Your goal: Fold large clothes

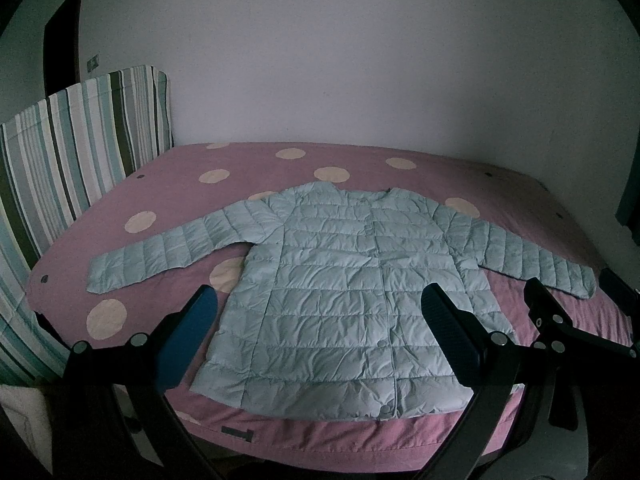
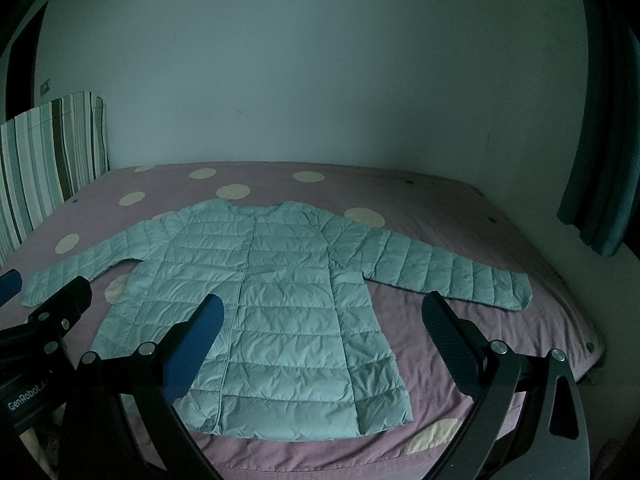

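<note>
A light blue quilted puffer jacket (image 1: 336, 280) lies flat, front up and buttoned, on the bed, both sleeves spread out to the sides. It also shows in the right wrist view (image 2: 280, 292). My left gripper (image 1: 320, 304) is open and empty, held above the jacket's hem on the near side. My right gripper (image 2: 320, 312) is open and empty, above the hem's right part. The right gripper's fingers (image 1: 548, 308) show at the right of the left wrist view. The left gripper's fingers (image 2: 60, 300) show at the left of the right wrist view.
The bed (image 1: 360, 160) has a pink cover with cream dots. A striped headboard cushion (image 1: 72, 148) stands at the left. A plain wall is behind. A teal curtain (image 2: 600, 200) hangs at the right. The bed's near edge (image 2: 320, 456) is below the hem.
</note>
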